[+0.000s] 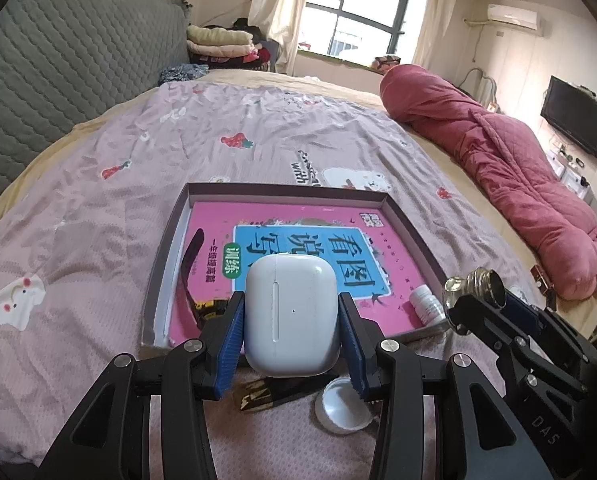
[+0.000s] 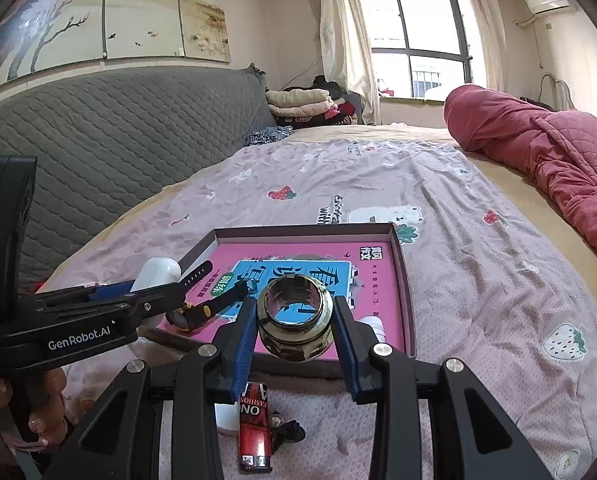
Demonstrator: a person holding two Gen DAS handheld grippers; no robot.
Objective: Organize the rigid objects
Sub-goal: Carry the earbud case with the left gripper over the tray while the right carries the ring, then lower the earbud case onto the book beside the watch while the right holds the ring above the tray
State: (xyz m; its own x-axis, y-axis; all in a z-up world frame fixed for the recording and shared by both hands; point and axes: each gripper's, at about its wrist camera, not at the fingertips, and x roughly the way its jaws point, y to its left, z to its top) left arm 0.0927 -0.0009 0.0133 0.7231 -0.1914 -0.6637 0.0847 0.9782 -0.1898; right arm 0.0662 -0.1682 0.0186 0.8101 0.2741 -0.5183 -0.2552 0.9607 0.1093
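Observation:
My left gripper (image 1: 292,320) is shut on a white earbud case (image 1: 292,312) and holds it above the near edge of a shallow box tray (image 1: 170,240). My right gripper (image 2: 296,332) is shut on a brass threaded pipe fitting (image 2: 296,326), held above the tray's near edge (image 2: 404,276). A pink book (image 1: 298,240) lies in the tray, with a black watch (image 2: 202,308) and a small white bottle (image 1: 426,304) on it. The right gripper with the fitting (image 1: 474,288) also shows in the left wrist view. The left gripper with the case (image 2: 158,274) also shows in the right wrist view.
On the bedsheet in front of the tray lie a white cap (image 1: 340,406), a black and gold packet (image 1: 266,394) and a red lighter (image 2: 252,428). A rolled red quilt (image 1: 498,168) lies along the right side. A grey padded headboard (image 2: 98,152) stands at left.

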